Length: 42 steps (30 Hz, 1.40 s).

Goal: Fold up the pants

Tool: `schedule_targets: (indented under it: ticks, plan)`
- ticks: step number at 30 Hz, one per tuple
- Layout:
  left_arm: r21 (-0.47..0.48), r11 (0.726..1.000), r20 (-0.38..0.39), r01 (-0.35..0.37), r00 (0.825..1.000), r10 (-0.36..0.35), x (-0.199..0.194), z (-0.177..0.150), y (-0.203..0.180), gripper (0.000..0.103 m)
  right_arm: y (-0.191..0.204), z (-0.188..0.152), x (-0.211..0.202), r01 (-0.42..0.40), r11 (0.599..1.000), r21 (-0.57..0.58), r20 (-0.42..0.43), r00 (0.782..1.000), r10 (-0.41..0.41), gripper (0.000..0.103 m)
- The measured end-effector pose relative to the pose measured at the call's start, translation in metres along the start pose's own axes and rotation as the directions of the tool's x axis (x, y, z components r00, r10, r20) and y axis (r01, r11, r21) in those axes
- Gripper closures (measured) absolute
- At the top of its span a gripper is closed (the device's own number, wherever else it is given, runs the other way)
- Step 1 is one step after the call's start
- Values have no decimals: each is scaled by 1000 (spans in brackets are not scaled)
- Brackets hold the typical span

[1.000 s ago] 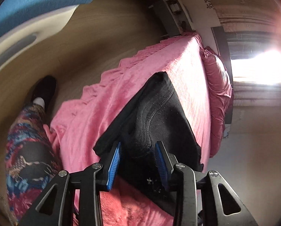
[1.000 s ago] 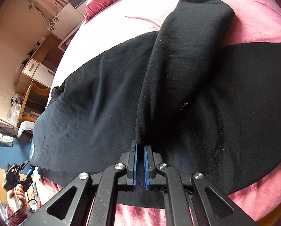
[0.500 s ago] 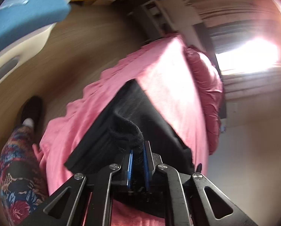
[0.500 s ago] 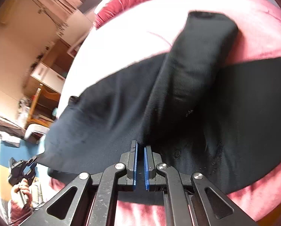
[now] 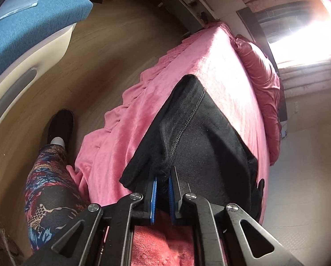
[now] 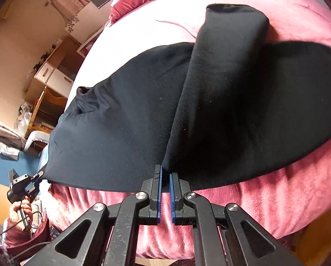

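Observation:
Black pants (image 6: 125, 115) lie spread across a pink bed (image 6: 276, 199), with one leg (image 6: 227, 51) folded up over the rest. In the right wrist view my right gripper (image 6: 165, 173) is shut on the near edge of that folded leg. In the left wrist view the pants (image 5: 209, 137) show a stitched seam, and my left gripper (image 5: 163, 179) is shut on a bunched fold at their near corner. The left gripper (image 6: 35, 176) also appears at the far left of the right wrist view, held by a hand and pinching the pants' corner.
A dark pink pillow (image 5: 263, 71) lies along the bed's far side. The person's patterned trouser leg (image 5: 47, 188) and black shoe (image 5: 61, 124) stand on the wooden floor (image 5: 98, 51) beside the bed. A blue-topped white unit (image 5: 27, 26) is at the left. A dresser (image 6: 54, 75) stands by the wall.
My left gripper closed from open onto the bunched pants fabric and rolled a little. My right gripper stayed shut on the folded leg and drew it along the bed.

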<state>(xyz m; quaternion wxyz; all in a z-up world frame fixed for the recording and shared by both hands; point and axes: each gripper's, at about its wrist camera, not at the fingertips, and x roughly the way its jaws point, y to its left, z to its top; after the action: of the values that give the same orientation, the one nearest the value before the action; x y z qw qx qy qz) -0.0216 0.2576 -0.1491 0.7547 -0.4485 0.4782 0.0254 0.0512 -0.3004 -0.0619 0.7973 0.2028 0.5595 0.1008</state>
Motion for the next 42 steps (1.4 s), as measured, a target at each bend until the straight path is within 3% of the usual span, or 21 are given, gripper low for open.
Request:
schedule_targets:
  ticks: [5,7,9,13,15,18,20,22,25,29,34,36,37,39,42]
  plan:
    - [45,997,-62,-66,996,69,9,-9,0,90,-1,-7,22,55,998,-24,-60,997,-56,98]
    - [48,995,-46,-85,995,87,0,-7,-2,85,1,-6,22,60,998,-36,-64,996,-62,98]
    - [59,986,-26,-155,987,157,-9,-4,-5,74,6,-3,20,56,997,-59,-74,995,-60,95]
    - [67,966,73,-251,967,246,-34,0,-16,74,12,9,-6,38,995,-87,-44,998,-42,83]
    - [88,972,120,-216,971,205,-41,1,-28,74,5,20,-23,68,993,-92,0,998,-69,80]
    - [180,968,162,-174,976,145,-38,-6,-61,73,-4,52,-46,129,990,-51,105,987,-123,65]
    - [287,948,147,-138,984,98,-26,-16,-94,73,-10,84,-51,167,986,-3,175,971,-164,40]
    - [393,915,94,-90,994,57,-7,-30,-123,73,-15,118,-45,213,977,30,217,952,-214,37]
    - [500,866,0,-30,999,34,24,-53,-156,72,-20,166,-19,231,971,60,206,949,-238,37]
    - [573,819,-130,37,990,47,64,-84,-185,72,-23,219,27,319,945,68,139,935,-326,37]
    - [611,790,-215,53,972,100,95,-110,-198,72,-33,249,81,474,881,14,17,880,-474,39]
    - [629,775,-232,58,966,117,101,-120,-197,72,-37,246,97,543,839,-31,-33,838,-544,56]
    - [632,772,-240,64,964,117,104,-121,-198,72,-38,243,97,556,830,-43,-22,830,-557,74]
    - [633,771,-247,69,962,117,106,-122,-200,72,-38,240,86,537,842,-45,0,843,-538,93]
    - [628,775,-254,75,961,112,110,-120,-202,72,-43,231,48,460,887,23,80,884,-461,97]
